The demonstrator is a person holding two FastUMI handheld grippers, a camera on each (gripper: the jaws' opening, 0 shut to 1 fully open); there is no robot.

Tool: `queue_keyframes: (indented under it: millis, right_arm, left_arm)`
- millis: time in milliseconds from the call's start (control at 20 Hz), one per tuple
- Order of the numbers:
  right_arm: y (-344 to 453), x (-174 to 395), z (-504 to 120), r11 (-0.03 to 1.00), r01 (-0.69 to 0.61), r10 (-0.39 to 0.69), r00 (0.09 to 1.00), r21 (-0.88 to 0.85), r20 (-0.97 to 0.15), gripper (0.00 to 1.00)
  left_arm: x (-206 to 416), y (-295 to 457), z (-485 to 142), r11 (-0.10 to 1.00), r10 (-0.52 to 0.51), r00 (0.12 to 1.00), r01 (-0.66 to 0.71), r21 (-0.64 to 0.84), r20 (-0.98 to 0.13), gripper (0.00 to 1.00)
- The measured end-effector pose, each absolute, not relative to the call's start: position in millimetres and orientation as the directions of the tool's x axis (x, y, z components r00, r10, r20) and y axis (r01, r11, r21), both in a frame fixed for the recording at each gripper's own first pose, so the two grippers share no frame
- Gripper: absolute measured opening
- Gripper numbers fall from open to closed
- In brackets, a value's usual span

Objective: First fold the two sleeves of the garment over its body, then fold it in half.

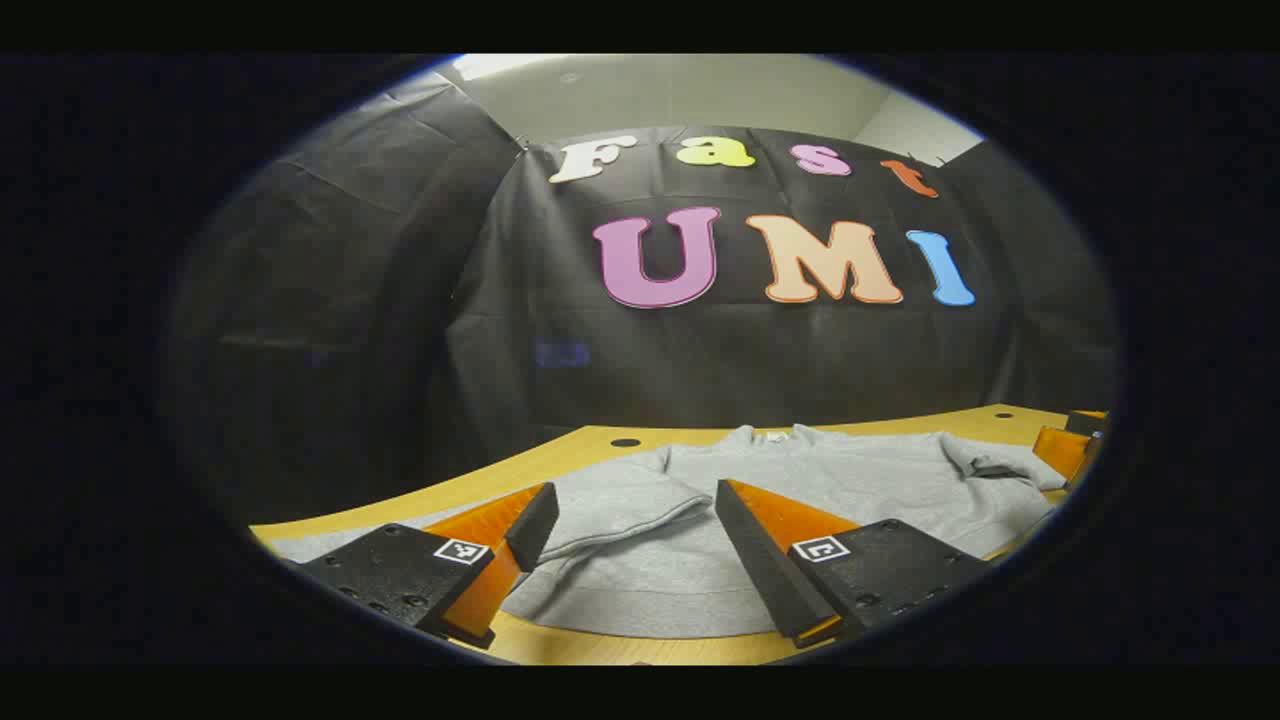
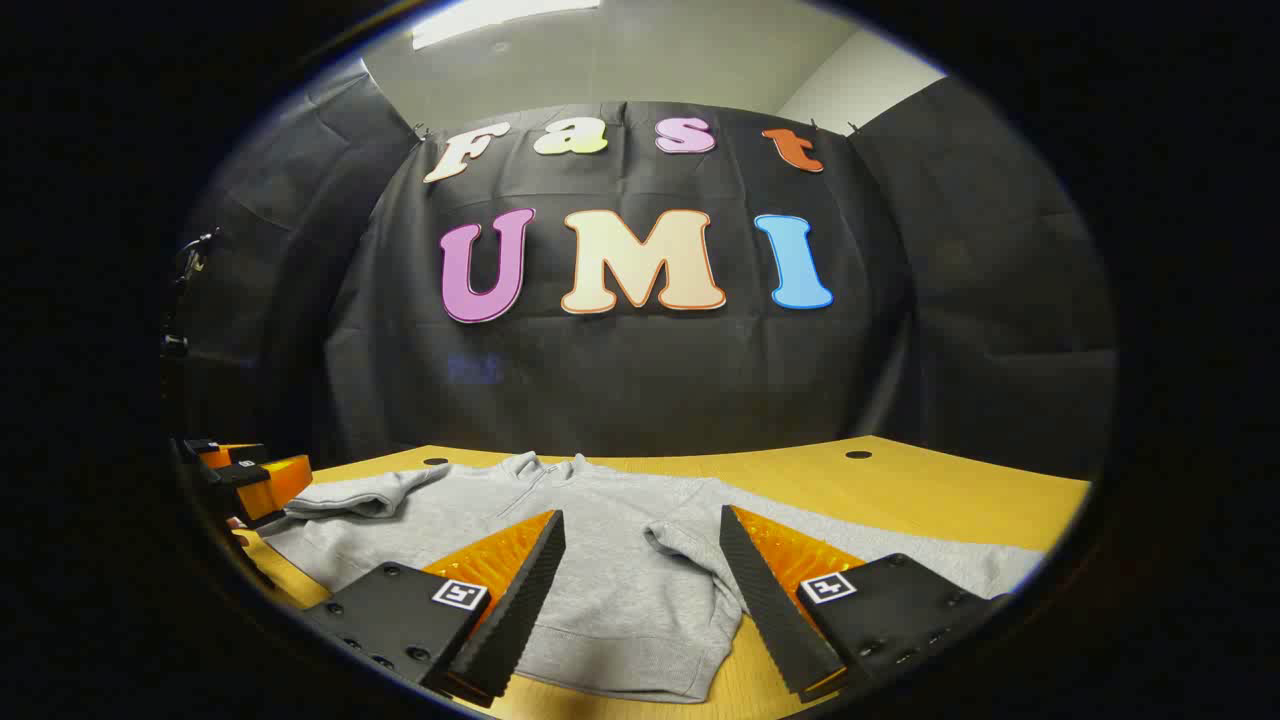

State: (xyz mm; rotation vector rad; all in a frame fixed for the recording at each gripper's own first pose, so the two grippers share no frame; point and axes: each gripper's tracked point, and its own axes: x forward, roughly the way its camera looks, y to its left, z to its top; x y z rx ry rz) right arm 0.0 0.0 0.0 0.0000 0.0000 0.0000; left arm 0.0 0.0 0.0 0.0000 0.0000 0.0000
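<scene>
A grey sweatshirt (image 1: 800,480) lies flat on the wooden table (image 1: 560,460), neck toward the black cloth wall at 12 o'clock and hem toward the cameras at 6 o'clock. In the left gripper view the left gripper (image 1: 632,545) hangs low over the garment's near part with its jaws spread wide and nothing between them; through the gap shows one sleeve (image 1: 620,505), already laid across the body, its cuff ending near the middle. At 3 o'clock in that view the other sleeve (image 1: 990,465) lies bunched and folded inward, just beside the fingers of the right gripper (image 1: 1070,445) at the edge of the view.

In the right gripper view the right gripper (image 2: 640,575) also hovers above the sweatshirt (image 2: 600,530), jaws wide apart and empty. Between its fingers a folded sleeve (image 2: 690,560) runs down toward the hem. At 9 o'clock the left gripper (image 2: 245,475) shows small, close to the far sleeve (image 2: 350,495) resting on the body; whether it touches the cloth I cannot tell. Two dark round holes (image 2: 858,454) sit in the table (image 2: 900,490) toward 12 o'clock, past the collar
</scene>
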Motion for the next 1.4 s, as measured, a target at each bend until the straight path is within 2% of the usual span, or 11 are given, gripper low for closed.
queue_keyframes:
  millis: [1400]
  right_arm:
    - [0.5,-0.4,-1.9,1.000,-0.012,0.012,1.000,0.008,-0.005,0.97]
  left_arm:
    - [4.1,-2.7,-1.4,1.000,0.000,1.000,0.000,-0.003,0.005,0.94]
